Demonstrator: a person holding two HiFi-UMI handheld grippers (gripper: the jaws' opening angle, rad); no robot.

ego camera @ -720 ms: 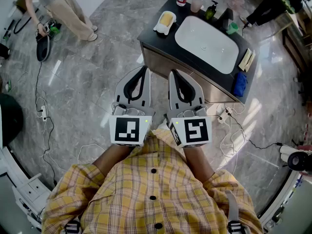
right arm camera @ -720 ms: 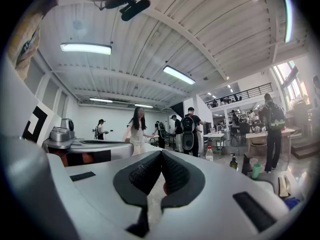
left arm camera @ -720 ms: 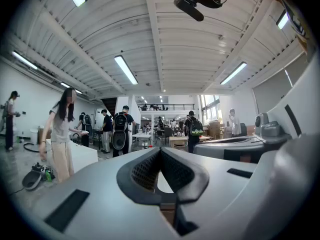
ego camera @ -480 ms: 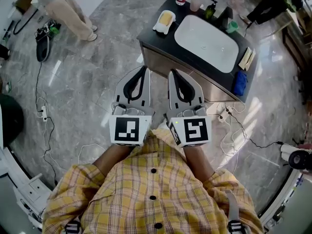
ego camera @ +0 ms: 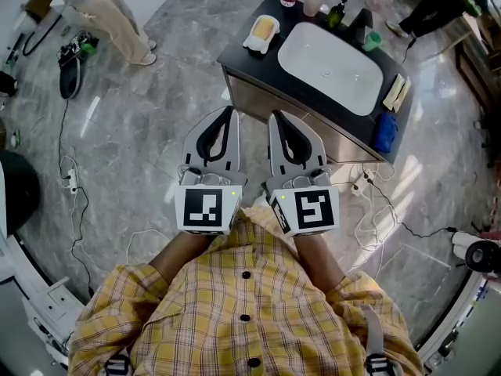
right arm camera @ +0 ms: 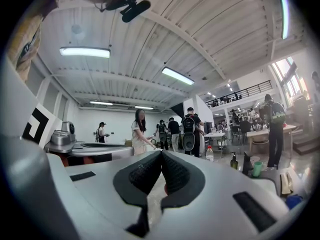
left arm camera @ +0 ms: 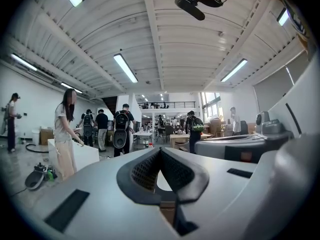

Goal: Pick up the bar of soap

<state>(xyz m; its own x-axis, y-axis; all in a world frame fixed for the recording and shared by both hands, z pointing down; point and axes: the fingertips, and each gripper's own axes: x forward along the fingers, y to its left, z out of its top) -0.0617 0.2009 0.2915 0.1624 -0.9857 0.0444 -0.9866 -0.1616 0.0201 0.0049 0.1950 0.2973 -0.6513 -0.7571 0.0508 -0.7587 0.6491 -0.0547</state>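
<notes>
A: Both shut?
B: Yes. Left gripper [ego camera: 229,113] and right gripper [ego camera: 273,117] clenched, empty, side by side, well short of the sink [ego camera: 329,67].
A: And the target?
B: Bar of soap [ego camera: 264,29] in its dish [ego camera: 253,44], just beside the sink.

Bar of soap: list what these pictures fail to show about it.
- Head view: the bar of soap is too small to judge its surface or its fit in the white dish.
- Left gripper view: no soap shows; the shut left gripper fills the lower picture.
- Right gripper view: none either; the shut right gripper fills it likewise.
</notes>
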